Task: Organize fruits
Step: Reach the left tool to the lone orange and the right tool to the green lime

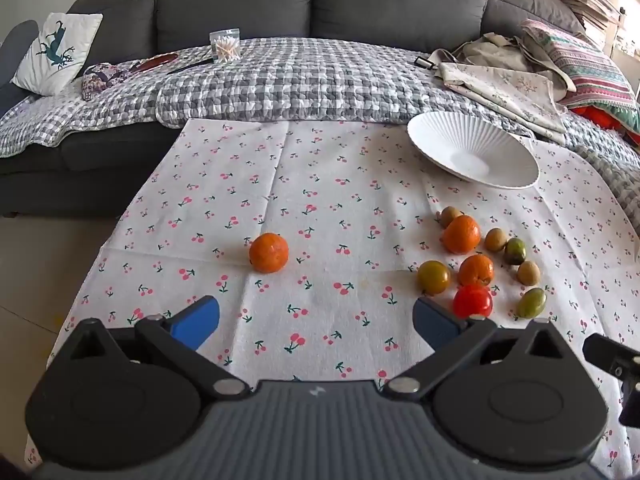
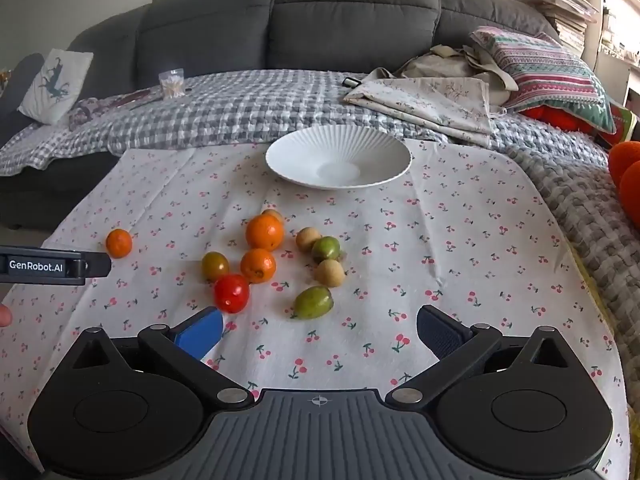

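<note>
A low table under a cherry-print cloth (image 2: 460, 240) stands in front of a grey sofa (image 2: 352, 20). At its far edge sits a white ribbed bowl (image 2: 304, 160), empty, likely the place meant for the fruit.

The fruit lies loose on the cloth. One orange (image 1: 268, 252) sits alone, well apart from the rest and straight ahead of the left gripper (image 1: 316, 320). The others form a cluster (image 2: 276, 260) between the bowl and the right gripper (image 2: 320, 334): two oranges, a red tomato (image 2: 231, 293) nearest that gripper's blue pad, a half-ripe tomato, small tan fruits and two green ones, perhaps plums; the lens is too warped to be sure.

Both grippers hover low over the near edge with jaws spread wide and nothing between them, so no fruit is picked up yet. Each seems lined up with its own share: the left with the lone orange, the right with the cluster.
</note>
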{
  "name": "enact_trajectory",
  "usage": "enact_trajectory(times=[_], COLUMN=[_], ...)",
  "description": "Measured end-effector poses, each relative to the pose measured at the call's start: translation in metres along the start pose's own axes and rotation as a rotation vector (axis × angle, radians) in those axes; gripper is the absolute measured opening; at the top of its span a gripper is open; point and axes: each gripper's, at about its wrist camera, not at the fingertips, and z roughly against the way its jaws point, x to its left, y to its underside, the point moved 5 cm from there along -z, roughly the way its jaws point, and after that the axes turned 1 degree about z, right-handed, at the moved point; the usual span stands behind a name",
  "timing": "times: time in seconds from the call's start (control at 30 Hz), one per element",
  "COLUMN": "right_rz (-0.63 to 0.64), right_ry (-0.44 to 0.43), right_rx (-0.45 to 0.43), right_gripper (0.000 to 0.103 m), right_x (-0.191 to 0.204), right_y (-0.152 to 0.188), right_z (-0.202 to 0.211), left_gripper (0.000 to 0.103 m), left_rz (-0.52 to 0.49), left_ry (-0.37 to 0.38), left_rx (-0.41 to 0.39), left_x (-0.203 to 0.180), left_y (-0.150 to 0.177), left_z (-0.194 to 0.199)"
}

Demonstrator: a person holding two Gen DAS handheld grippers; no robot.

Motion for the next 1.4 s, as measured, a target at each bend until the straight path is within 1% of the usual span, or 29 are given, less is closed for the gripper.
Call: enact_trajectory(times=[0.2, 0.37, 0.53, 0.63, 0.83, 0.97, 1.07, 1.13, 1.23, 1.3, 1.33, 1.4], right_rz=[0.019, 0.024, 0.019, 0.018, 0.004, -0.035, -0.074, -0.085, -0.140, -0.154, -0.155, -0.163], right_ry=[-0.001, 0.003, 0.003, 0.012, 0.024, 0.015, -0.009, -0.019, -0.070, -0.059, -0.045, -0.023], right_rx=[0.011, 0.024, -0.003, -0.001, -0.025, 0.011, 0.041, 0.074, 0.121, 0.136, 0.135, 0.130], right_gripper=[0.103, 0.103, 0.103, 0.103, 0.103, 0.103, 0.102, 0.102, 0.100, 0.099, 0.099, 0.097], right_x=[0.000, 0.002, 0.004, 0.003, -0.005, -0.016, -0.022, -0.023, -0.023, -0.025, -0.026, -0.030], right_y=[0.004, 0.000, 0.001, 0.001, -0.004, -0.007, -0.008, -0.006, -0.005, -0.006, -0.006, -0.007], right_z=[-0.001, 0.001, -0.001, -0.001, 0.001, -0.005, -0.014, -0.021, -0.032, -0.038, -0.040, -0.046], left_gripper=[0.102, 0.102, 0.102, 0.102, 0.102, 0.102, 0.101, 0.099, 0.096, 0.088, 0.086, 0.075], left_rz=[0.000, 0.001, 0.001, 0.008, 0.044, 0.080, 0.093, 0.107, 0.115, 0.105, 0.103, 0.111], left_ry=[-0.002, 0.002, 0.000, -0.007, -0.018, -0.032, -0.024, -0.024, -0.029, -0.060, -0.074, -0.079], left_rx=[0.002, 0.002, 0.003, 0.000, -0.011, -0.024, -0.002, 0.026, 0.060, 0.080, 0.089, 0.101], left_x=[0.000, 0.000, 0.001, 0.004, 0.022, 0.038, 0.042, 0.043, 0.044, 0.046, 0.047, 0.049], left_y=[0.000, -0.001, -0.001, -0.002, -0.010, -0.021, -0.024, -0.027, -0.033, -0.034, -0.034, -0.034], left_z=[-0.001, -0.001, -0.001, -0.001, 0.000, -0.002, -0.013, -0.024, -0.046, -0.062, -0.070, -0.083])
